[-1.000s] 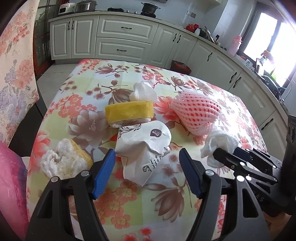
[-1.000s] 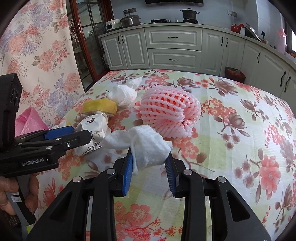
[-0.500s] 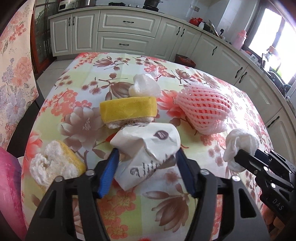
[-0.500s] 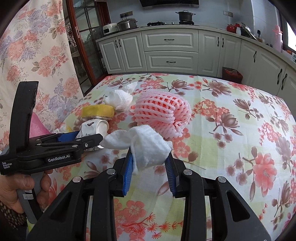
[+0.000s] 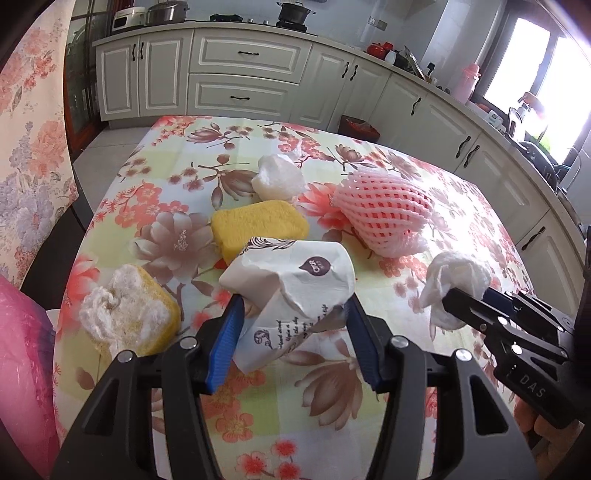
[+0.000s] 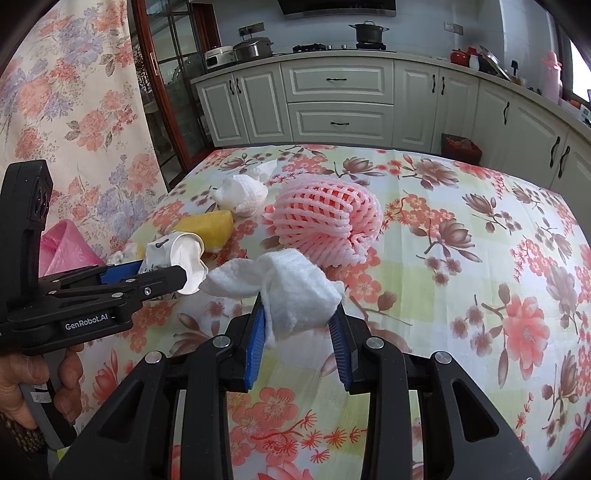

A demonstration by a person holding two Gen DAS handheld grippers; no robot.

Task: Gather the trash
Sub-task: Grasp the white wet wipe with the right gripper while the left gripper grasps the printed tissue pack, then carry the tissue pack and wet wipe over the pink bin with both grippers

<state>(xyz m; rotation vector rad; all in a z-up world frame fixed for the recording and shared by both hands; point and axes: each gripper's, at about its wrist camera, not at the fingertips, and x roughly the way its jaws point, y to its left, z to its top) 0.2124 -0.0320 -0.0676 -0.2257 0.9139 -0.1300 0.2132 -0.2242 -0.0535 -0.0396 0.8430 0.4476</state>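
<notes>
Trash lies scattered on the desk (image 5: 155, 177), which wears a flowered cloth. Nearest in the left wrist view, the left hand-held gripper (image 5: 293, 332) has its blue pads pressed against both sides of a crumpled paper cup (image 5: 291, 291), white with dark print, its jaws about half closed on it. In the right wrist view the same cup (image 6: 177, 258) is seen clear of the cloth, its open mouth facing right. The right hand-held gripper (image 6: 299, 325) clamps a wad of white tissue (image 6: 291, 291) between its pads, narrowly open around it, with a loose tail of the tissue reaching left toward the cup. From the left wrist view this tissue (image 5: 456, 280) sticks out of the black fingers at the right edge.

Just left of the left gripper sits a torn sponge (image 5: 125, 317), yellow with a frayed white top, near the desk edge. Left of it a pink bag (image 5: 22, 369) fills the corner of the view. Behind the cup lies a whole yellow sponge (image 5: 258, 225), and touching its far side a second white wad (image 5: 277, 179). To the right of these rests a pink foam net (image 5: 384, 218), well apart from both grippers.

Beyond the desk stand white cabinets (image 6: 340, 99), with pots on the stove top (image 6: 369, 33).
</notes>
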